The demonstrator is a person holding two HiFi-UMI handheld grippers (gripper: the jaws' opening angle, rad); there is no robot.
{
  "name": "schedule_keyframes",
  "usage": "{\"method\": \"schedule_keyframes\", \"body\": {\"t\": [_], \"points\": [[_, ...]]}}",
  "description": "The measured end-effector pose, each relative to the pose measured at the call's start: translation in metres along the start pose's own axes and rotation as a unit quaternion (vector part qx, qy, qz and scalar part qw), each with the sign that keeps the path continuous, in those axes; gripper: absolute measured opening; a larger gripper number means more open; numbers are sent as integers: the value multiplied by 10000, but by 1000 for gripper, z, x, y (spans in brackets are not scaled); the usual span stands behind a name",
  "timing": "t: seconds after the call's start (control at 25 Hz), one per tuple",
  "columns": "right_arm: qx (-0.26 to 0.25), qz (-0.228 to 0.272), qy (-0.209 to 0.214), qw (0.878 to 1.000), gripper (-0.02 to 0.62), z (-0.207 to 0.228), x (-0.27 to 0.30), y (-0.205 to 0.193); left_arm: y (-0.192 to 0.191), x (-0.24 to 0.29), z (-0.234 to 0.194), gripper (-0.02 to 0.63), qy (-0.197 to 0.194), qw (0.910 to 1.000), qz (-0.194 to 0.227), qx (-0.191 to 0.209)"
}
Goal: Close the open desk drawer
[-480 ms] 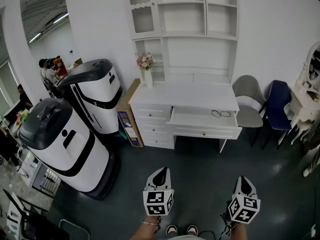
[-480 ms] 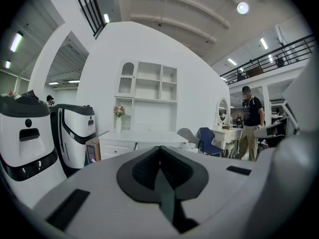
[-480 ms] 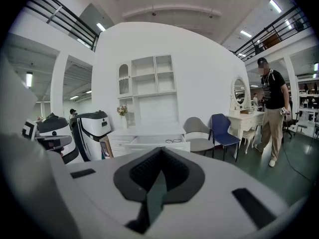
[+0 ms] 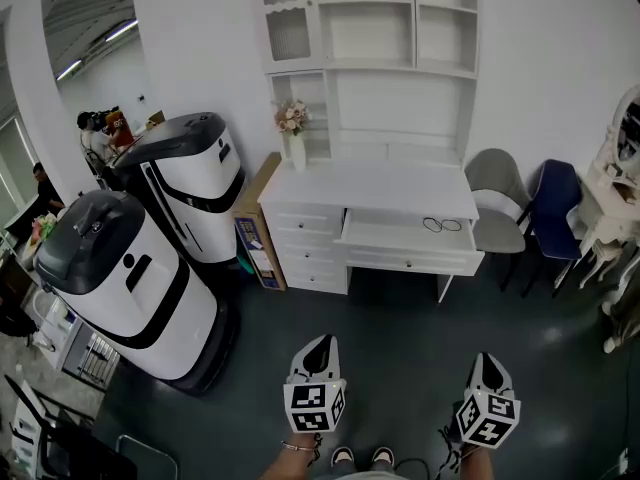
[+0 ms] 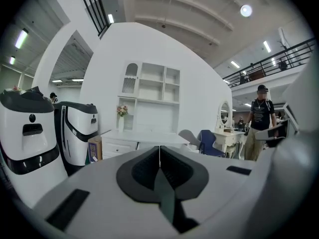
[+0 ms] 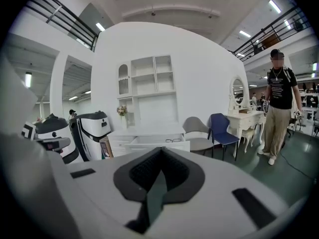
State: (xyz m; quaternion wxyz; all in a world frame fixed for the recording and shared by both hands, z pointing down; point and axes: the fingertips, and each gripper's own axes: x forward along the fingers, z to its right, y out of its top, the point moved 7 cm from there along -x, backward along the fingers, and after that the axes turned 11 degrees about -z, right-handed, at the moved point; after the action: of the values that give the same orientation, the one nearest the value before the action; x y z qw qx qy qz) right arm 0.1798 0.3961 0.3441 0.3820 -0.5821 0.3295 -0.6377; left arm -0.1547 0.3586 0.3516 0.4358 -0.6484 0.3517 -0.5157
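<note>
Nearest, at 6 o'clock in the head view, the left gripper [image 4: 322, 344] has its jaws pressed together on nothing. The right gripper [image 4: 487, 361] at 5 o'clock is likewise pinched shut and empty. Both hang over the dark floor [image 4: 400, 338], well apart from the desk [image 4: 370, 186], which stands ahead at 12 o'clock. The drawer [image 4: 408, 244] juts out open from the desk's right half, with a pair of glasses [image 4: 442, 227] lying inside. Two big white-and-black machines [image 4: 130, 288] stand at 9 to 10 o'clock, with a cardboard box [image 4: 255, 230] between them and the desk. A grey chair [image 4: 498, 203] and a blue chair [image 4: 555, 208] stand at 2 o'clock. Farthest, a vase of flowers [image 4: 291, 133] stands on the desk's left back corner under white shelves [image 4: 370, 28].
</note>
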Motion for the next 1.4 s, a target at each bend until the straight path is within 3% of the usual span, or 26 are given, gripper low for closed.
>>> {"method": "schedule_keyframes", "body": {"t": [0.28,0.36,0.6,1.12,1.4], "points": [[124,39,-89,9999,6,-5,-2,-3,-2,-1,-8,25,-69,9999,-64,-64],[126,21,-114,9999,6,-7,-3,-4,-2,1,-9,122,-139,9998,-97,-41],[144,-16,-220,9997,6,-16,-5,-9,-4,4,-17,150,-238,9995,-172,100],[267,-186,-532,9981,6,-28,-7,-23,-10,24,-40,153,-416,9983,-372,153],[371,-295,-572,9972,6,-22,21,-18,-8,54,-42,153,-404,9978,-477,228]]}}
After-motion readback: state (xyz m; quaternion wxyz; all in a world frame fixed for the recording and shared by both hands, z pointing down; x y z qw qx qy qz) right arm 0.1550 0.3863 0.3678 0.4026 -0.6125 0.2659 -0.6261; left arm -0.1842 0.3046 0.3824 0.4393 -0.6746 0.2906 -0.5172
